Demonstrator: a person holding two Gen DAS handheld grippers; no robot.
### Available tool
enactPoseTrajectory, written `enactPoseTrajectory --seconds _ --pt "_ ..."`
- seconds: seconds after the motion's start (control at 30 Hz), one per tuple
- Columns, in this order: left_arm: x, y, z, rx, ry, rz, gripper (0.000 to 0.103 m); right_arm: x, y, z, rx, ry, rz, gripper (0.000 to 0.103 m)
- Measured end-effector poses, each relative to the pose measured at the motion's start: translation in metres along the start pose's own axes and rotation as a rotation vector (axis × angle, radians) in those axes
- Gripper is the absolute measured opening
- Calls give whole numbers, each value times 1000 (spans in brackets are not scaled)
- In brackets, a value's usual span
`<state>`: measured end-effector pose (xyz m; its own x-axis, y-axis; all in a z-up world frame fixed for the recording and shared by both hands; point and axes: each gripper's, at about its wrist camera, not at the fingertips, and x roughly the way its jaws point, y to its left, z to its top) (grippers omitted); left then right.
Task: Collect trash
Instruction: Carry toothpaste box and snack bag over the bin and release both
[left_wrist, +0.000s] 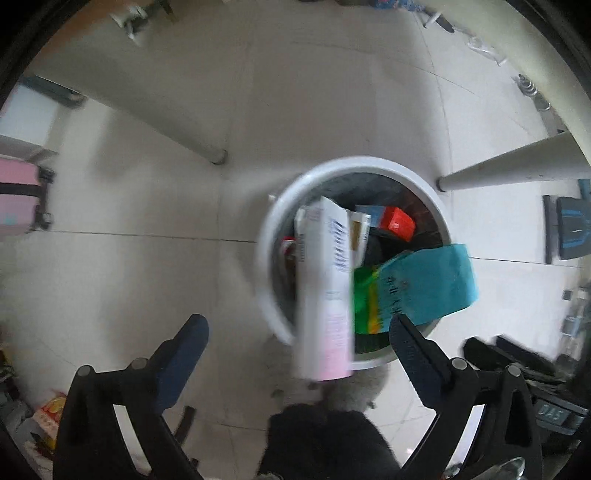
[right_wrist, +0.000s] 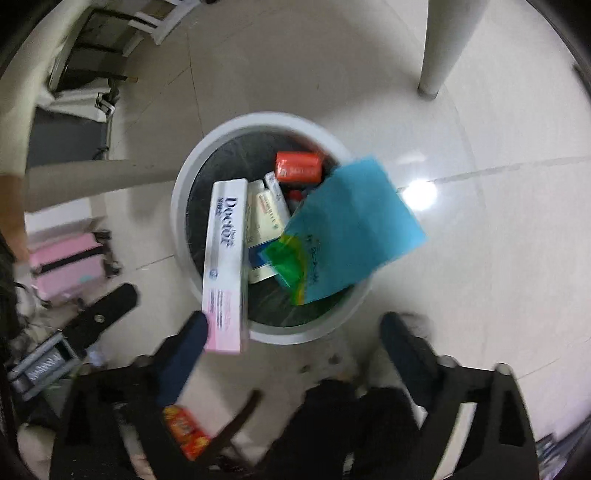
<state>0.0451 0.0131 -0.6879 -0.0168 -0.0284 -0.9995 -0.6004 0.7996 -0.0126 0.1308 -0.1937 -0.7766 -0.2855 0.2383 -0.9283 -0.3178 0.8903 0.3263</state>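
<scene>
A round white trash bin (left_wrist: 269, 236) stands on the tiled floor, seen from above; it also shows in the right wrist view (right_wrist: 177, 206). Above it, blurred, are a long white-and-pink box (left_wrist: 327, 295) (right_wrist: 225, 258) and a teal-and-green packet (left_wrist: 421, 284) (right_wrist: 351, 229), both free of any fingers. An orange-red box (left_wrist: 397, 223) (right_wrist: 299, 168) and other cartons lie inside the bin. My left gripper (left_wrist: 299, 328) is open and empty over the bin's near rim. My right gripper (right_wrist: 295, 328) is open and empty too.
White table legs (left_wrist: 509, 171) (right_wrist: 439, 44) stand beside the bin. A pink suitcase (left_wrist: 18, 199) (right_wrist: 70, 266) stands at the left. An orange packet (right_wrist: 186, 435) lies on the floor near me. Dark bags (left_wrist: 517, 362) lie at the right.
</scene>
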Motion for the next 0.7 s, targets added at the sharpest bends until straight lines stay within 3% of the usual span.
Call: enactPoseTrajectory --seconds 0.13,0.27,0.47,0.7 --pt "-31 12 -24 -12 -22 35 100 -38 23 4 -74 -77 -172 103" --pt "-73 11 -47 -33 -32 31 100 -83 32 -11 -98 -110 -243 103" --pt "-151 19 -75 -34 -49 -24 100 -181 55 -47 -119 -130 -202 103" --pt "-270 8 -122 23 -75 -149 100 -321 99 -101 -173 -176 -111 103"
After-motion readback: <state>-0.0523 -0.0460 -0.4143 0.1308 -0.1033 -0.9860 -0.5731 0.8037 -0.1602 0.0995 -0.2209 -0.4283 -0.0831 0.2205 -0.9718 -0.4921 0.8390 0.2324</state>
